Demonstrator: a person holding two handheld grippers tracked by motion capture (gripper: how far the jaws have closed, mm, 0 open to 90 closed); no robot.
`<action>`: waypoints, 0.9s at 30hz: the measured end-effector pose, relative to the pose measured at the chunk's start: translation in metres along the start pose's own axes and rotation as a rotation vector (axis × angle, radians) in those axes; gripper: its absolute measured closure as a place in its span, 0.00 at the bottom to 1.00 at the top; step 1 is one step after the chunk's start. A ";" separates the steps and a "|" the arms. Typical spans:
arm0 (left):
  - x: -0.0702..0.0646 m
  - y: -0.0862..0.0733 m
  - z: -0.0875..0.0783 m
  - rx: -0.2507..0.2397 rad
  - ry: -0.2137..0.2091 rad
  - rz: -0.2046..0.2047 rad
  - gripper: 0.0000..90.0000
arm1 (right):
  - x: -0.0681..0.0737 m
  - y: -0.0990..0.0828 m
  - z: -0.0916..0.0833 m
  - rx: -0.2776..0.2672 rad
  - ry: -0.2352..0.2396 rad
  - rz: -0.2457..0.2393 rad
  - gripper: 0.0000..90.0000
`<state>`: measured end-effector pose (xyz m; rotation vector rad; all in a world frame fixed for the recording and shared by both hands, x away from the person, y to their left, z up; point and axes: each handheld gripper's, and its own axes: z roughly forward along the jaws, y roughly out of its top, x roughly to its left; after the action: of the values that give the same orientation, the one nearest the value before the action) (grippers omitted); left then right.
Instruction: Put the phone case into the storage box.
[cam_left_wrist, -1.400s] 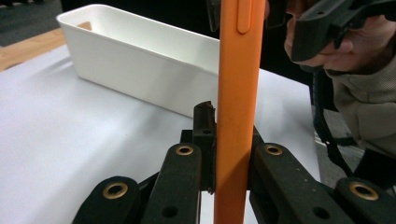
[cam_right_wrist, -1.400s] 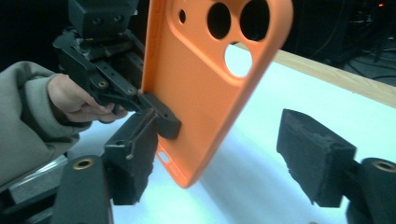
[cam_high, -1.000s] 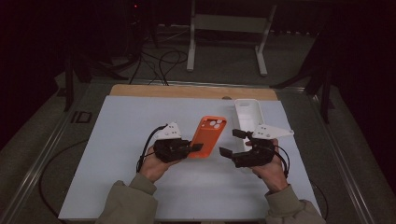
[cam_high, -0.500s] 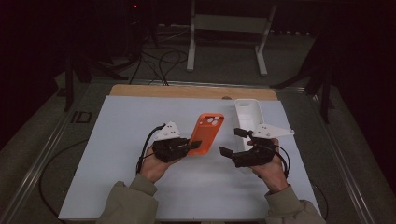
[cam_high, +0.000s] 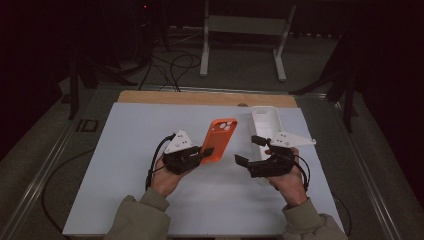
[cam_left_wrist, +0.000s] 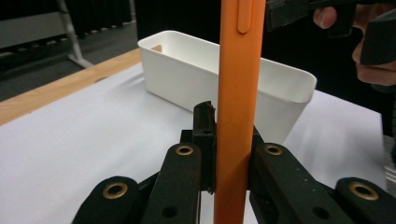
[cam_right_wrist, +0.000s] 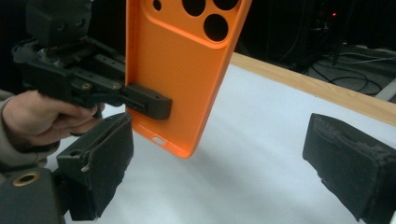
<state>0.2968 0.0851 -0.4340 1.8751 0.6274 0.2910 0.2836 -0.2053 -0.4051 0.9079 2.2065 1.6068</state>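
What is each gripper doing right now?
Left gripper: shut on the orange rubbery phone case.
Right gripper: open, holding nothing; jaws have just been opening.

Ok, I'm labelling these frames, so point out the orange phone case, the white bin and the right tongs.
orange phone case (cam_high: 219, 140): high view, middle of its back.
white bin (cam_left_wrist: 177, 77): left gripper view, its near side wall.
right tongs (cam_right_wrist: 219, 172): right gripper view, the gap midway between its open jaws.

The high view looks forward and down on my surface (cam_high: 150, 200) from above. Each camera on my hand-held grippers sits close, looking along its jaws; both catch the orange phone case (cam_left_wrist: 238, 93), the left one also the white bin (cam_left_wrist: 187, 74)
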 end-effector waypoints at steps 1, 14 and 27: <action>0.000 0.000 0.000 -0.002 0.010 0.000 0.95 | 0.000 0.000 0.000 -0.003 -0.006 0.003 0.09; -0.002 -0.002 0.002 0.000 0.073 -0.015 0.95 | 0.003 0.003 0.005 -0.009 -0.019 0.014 0.09; -0.005 -0.004 0.004 -0.004 0.126 -0.023 0.95 | 0.008 0.006 0.011 -0.017 -0.027 0.017 0.09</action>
<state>0.2936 0.0800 -0.4391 1.8545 0.7325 0.3974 0.2857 -0.1906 -0.4020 0.9407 2.1691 1.6096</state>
